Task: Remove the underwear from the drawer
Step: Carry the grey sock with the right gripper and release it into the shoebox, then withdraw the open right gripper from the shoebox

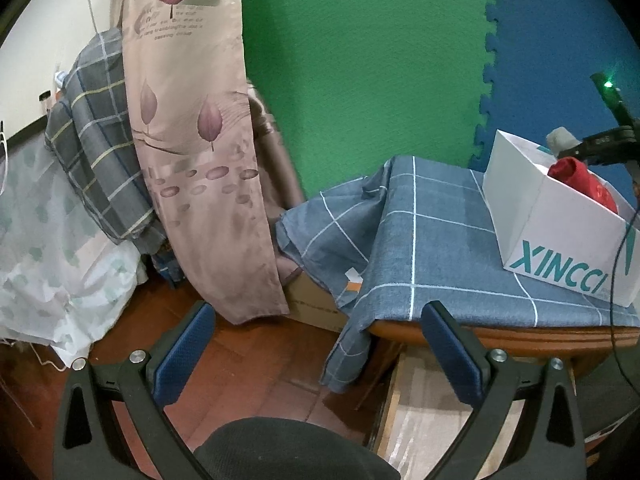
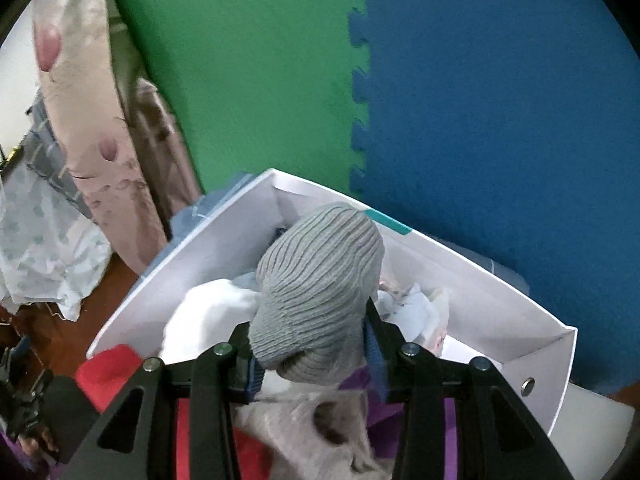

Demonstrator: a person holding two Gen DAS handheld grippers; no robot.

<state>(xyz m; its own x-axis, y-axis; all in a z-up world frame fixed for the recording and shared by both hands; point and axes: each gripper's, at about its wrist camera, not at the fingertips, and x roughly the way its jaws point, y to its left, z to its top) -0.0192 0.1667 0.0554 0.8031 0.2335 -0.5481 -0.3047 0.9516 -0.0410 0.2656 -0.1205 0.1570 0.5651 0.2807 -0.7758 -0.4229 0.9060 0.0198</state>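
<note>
Gripping a grey ribbed underwear bundle (image 2: 320,280) betw. its blue pads, the right gripper (image 2: 316,356) is clenched on it, over the white box (image 2: 224,236) that serves as drawer. Red cloth (image 2: 108,368) lies near left inside, pale garments (image 2: 416,312) right. Left gripper (image 1: 316,348) hangs wide open w/ nothing in it, over the wood floor (image 1: 248,368). Farther off, box sits on a blue checked cloth (image 1: 432,248); green mat (image 1: 360,60) and blue mat (image 1: 560,40) behind.
</note>
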